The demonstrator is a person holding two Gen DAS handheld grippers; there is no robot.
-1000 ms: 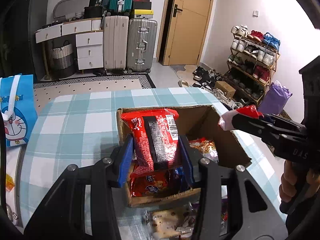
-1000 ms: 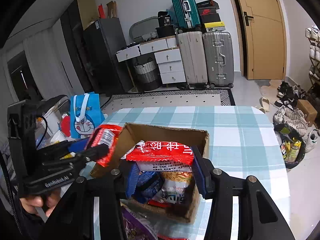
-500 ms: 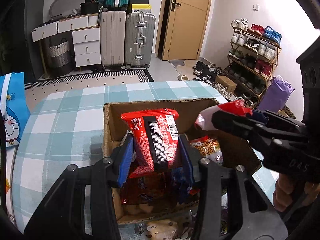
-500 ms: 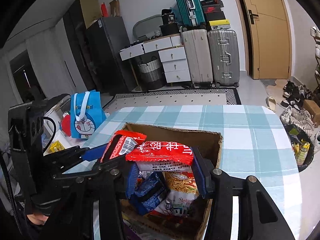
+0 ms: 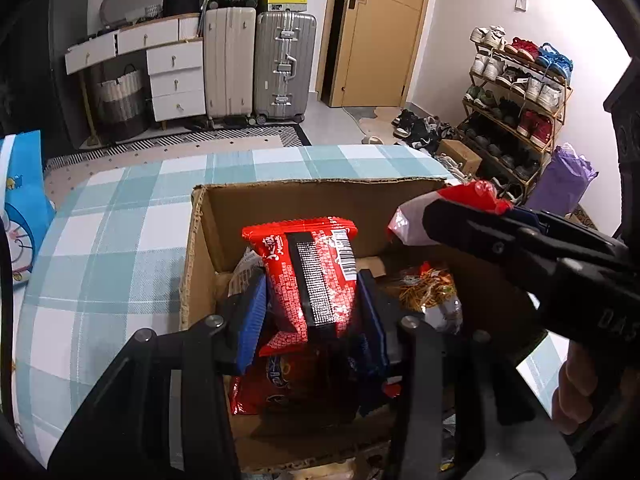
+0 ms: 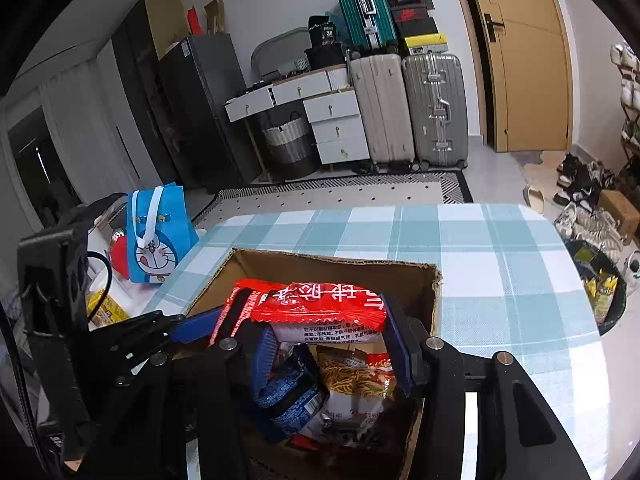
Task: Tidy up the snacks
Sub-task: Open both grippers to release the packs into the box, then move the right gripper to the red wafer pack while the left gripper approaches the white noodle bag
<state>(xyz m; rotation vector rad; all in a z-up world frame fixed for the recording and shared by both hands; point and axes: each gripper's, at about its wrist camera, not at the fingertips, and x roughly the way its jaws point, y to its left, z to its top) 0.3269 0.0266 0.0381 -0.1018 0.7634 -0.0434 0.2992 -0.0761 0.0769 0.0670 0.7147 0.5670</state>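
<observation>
Both grippers hang over the open cardboard box (image 5: pixel 320 204), the left gripper (image 5: pixel 312 304) clenched on a red noodle packet (image 5: pixel 310 276) and the right gripper (image 6: pixel 326 344) on a red-and-white packet (image 6: pixel 320 306) at 12 o'clock, seemingly poised to drop them onto snacks whose labels shadow obscures.

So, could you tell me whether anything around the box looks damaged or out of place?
Nothing looks spilled. The cardboard box has a ragged, torn left edge, and the packets inside lie jumbled rather than stacked. Both grippers hold red snack packets above it: left, right.
</observation>
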